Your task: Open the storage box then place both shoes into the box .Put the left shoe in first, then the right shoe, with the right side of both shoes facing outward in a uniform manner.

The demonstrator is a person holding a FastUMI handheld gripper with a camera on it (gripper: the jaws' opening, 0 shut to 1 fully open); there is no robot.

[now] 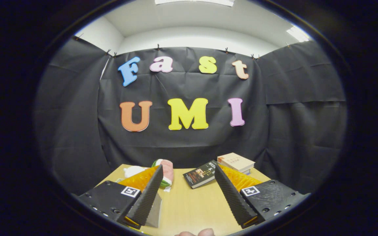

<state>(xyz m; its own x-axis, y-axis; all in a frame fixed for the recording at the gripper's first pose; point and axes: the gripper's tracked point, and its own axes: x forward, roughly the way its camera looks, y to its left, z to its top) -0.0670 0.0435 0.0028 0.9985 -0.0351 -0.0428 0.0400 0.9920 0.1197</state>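
Two fingers of the gripper (187, 172) spread wide — gripping nothing — above the table (189, 203), books (220, 168) just beyond.

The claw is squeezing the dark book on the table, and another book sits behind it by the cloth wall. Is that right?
Not quite. In the gripper view the claw is open with nothing between its fingers; only bare table lies there. The dark book lies beyond the fingertips, untouched. The rest holds: a tan book sits behind it by the cloth wall.

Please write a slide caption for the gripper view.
Open gripper above a table, books beyond its fingers.
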